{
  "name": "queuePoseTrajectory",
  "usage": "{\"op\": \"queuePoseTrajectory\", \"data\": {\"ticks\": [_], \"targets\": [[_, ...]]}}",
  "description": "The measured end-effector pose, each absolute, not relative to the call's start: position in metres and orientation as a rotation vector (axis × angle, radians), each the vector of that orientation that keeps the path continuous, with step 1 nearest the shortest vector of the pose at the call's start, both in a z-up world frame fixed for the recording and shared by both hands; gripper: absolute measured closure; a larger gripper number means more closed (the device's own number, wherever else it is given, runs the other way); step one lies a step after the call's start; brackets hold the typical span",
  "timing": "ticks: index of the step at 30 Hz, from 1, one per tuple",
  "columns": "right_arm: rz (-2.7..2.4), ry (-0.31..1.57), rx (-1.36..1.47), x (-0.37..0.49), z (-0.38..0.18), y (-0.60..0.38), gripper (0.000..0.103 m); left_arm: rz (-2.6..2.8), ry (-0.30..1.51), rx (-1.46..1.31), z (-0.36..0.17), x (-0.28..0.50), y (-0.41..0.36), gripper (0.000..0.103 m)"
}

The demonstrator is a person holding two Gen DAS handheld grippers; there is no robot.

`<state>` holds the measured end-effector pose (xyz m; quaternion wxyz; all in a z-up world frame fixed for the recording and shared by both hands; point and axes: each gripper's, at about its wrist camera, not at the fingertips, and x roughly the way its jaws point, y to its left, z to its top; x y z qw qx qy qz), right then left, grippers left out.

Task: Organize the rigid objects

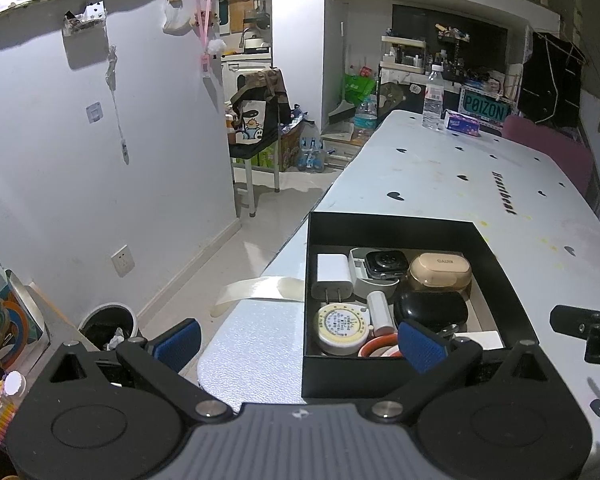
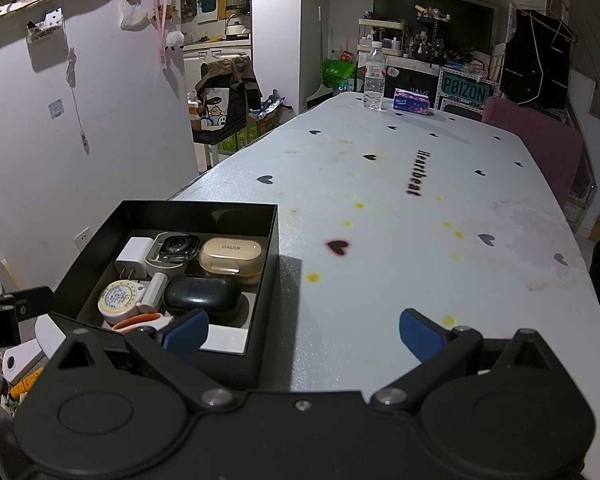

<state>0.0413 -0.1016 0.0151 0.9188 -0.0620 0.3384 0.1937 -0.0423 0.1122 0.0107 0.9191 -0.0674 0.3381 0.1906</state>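
A black open box point(image 1: 504, 280) point(image 2: 266, 272) stands at the near left corner of the table. In it lie a white charger plug point(image 1: 332, 274) point(image 2: 134, 258), a smartwatch point(image 1: 382, 264) point(image 2: 176, 246), a beige earbud case point(image 1: 440, 270) point(image 2: 232, 254), a black oval case point(image 1: 430, 308) point(image 2: 202, 294), a round tape measure point(image 1: 342, 326) point(image 2: 118, 300), a small white cylinder point(image 1: 380, 310) point(image 2: 154, 290) and an orange-and-white item point(image 1: 376, 348) point(image 2: 140, 322). My left gripper point(image 1: 300, 342) is open and empty at the box's near wall. My right gripper point(image 2: 304, 334) is open and empty, its left finger over the box's near right corner.
The white table point(image 2: 400, 240) with black hearts carries a water bottle point(image 2: 374, 76) and a tissue pack point(image 2: 412, 105) at its far end. A pink chair point(image 2: 540, 140) stands at the right side. A white strip point(image 1: 256, 290) hangs off the table's left edge above a bin point(image 1: 108, 324).
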Motion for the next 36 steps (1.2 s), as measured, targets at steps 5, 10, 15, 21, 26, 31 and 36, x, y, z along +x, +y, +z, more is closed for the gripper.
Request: {"op": "queuePoseTrajectory", "data": {"ticks": [5,10,15,21,26,31,36], "targets": [[0.398,0.695,-0.128,0.0412,0.0149,-0.1014,0.000,0.392,0.697,-0.138,0.0107,-0.0422,0.1126,0.000],[0.398,0.695,-0.128,0.0411,0.0151,-0.1014,0.000,0.393,0.698,-0.136,0.0100,-0.0417,0.1131,0.000],[0.398,0.695,-0.129,0.0410,0.0153,-0.1016,0.000,0.391,0.698,-0.133,0.0094,-0.0420,0.1134,0.000],[0.398,0.696,-0.129,0.0409,0.0152,-0.1015,0.000,0.390,0.697,-0.129,0.0089,-0.0424,0.1138,0.000],[0.398,0.696,-0.129,0.0410,0.0151,-0.1012,0.000,0.391,0.697,-0.129,0.0091,-0.0419,0.1124,0.000],[0.398,0.696,-0.129,0.0409,0.0151,-0.1011,0.000,0.389,0.697,-0.127,0.0088,-0.0422,0.1132,0.000],[0.398,0.695,-0.129,0.0408,0.0151,-0.1010,0.000,0.391,0.697,-0.128,0.0085,-0.0424,0.1122,0.000]]}}
